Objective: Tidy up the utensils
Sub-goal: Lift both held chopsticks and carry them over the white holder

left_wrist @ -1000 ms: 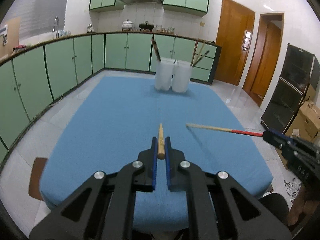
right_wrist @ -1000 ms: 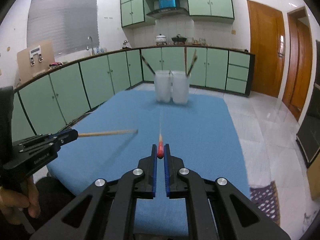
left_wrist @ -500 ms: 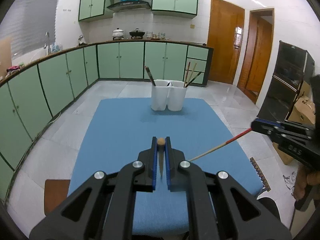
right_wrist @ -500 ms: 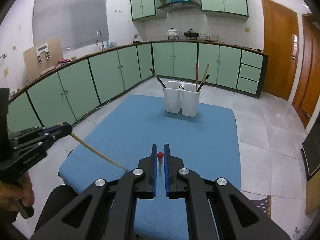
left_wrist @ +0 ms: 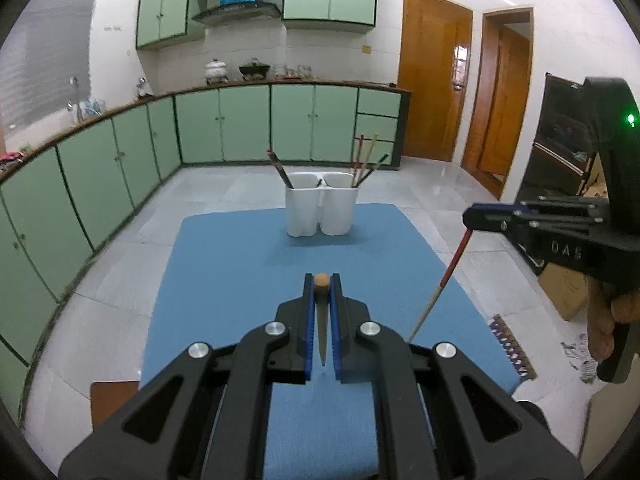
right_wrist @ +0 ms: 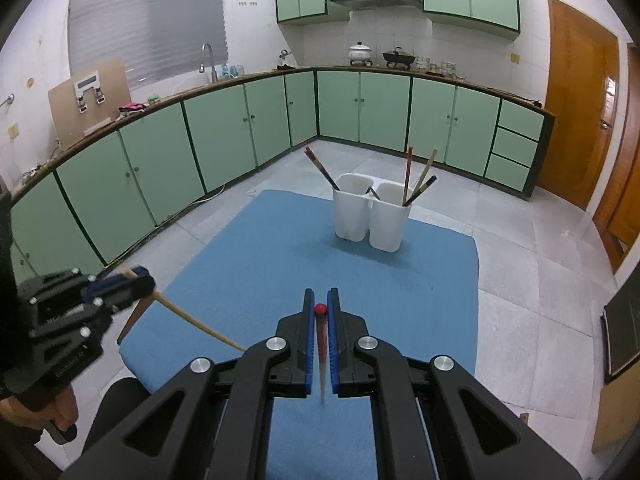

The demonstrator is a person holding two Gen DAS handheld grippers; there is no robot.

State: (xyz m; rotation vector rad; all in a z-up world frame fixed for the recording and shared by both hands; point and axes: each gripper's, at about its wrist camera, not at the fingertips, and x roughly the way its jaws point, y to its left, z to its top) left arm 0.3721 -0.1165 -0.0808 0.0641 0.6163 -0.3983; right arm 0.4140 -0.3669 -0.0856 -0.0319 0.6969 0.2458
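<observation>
Above blue-covered surface, both grippers carry chopsticks: left gripper jaws clamped on plain wooden chopstick, right gripper jaws clamped on red-ended chopstick. Transport step, by my reading. Next: reach white twin-cup holder at far end, tip sticks upright, drop into cup.

Two black two-finger grippers, left gripper and right gripper, lower centre of frame. One pale wooden chopstick in the first, one red-topped chopstick in the second. One white twin-compartment plastic holder, centre: one dark stick in the left cup, three in the right. One blue cloth-covered table.
</observation>
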